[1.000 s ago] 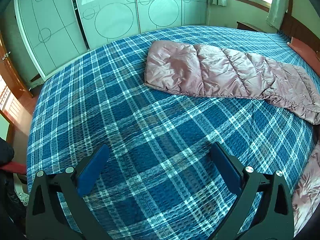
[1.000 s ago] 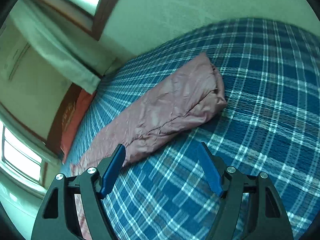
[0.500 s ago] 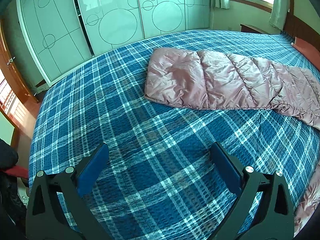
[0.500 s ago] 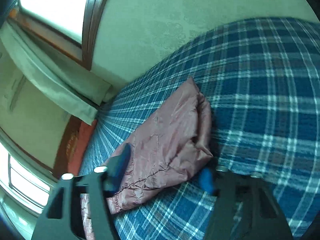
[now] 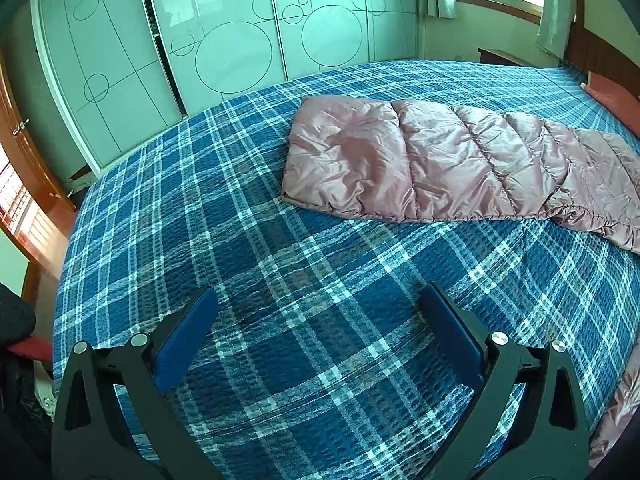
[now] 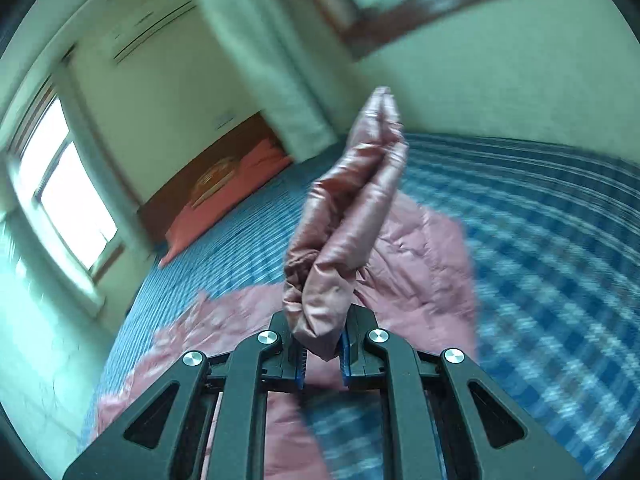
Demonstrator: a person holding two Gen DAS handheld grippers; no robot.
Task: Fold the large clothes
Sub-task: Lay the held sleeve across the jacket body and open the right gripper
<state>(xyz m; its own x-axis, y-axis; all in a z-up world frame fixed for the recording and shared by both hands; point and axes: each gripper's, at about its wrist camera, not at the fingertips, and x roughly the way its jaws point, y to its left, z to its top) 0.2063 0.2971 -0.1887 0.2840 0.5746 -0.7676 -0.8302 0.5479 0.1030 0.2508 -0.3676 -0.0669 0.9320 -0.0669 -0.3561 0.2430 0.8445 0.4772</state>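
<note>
Here, nearest the right wrist camera, the right gripper [image 6: 322, 354] has its blue-padded fingers [image 6: 301, 364] drawn almost together on a bunched end of the dusty-pink quilted puffer garment [image 6: 344, 240], and the pads press into the shiny fabric. The pinched length rises up and away from the fingers, clear of the bed, while the rest of the garment trails flat on the blue-and-white plaid bedspread [image 6: 540, 280] beneath and behind it. The view is blurred, so finer detail of the fabric cannot be read. In the left wrist view, the left gripper [image 5: 318, 332] hangs over bare plaid near the bed's closest edge with its fingers [image 5: 186, 340] spread wide and nothing between them. Beyond it, the pink garment [image 5: 440, 164] lies as a long padded band across the middle of the bedspread [image 5: 280, 280], running toward the headboard end at the right edge. Farther on lies a red pillow [image 5: 616, 100] at the head of the bed, and behind the far edge stands a pale green wardrobe with circle-patterned sliding doors [image 5: 240, 48].
</note>
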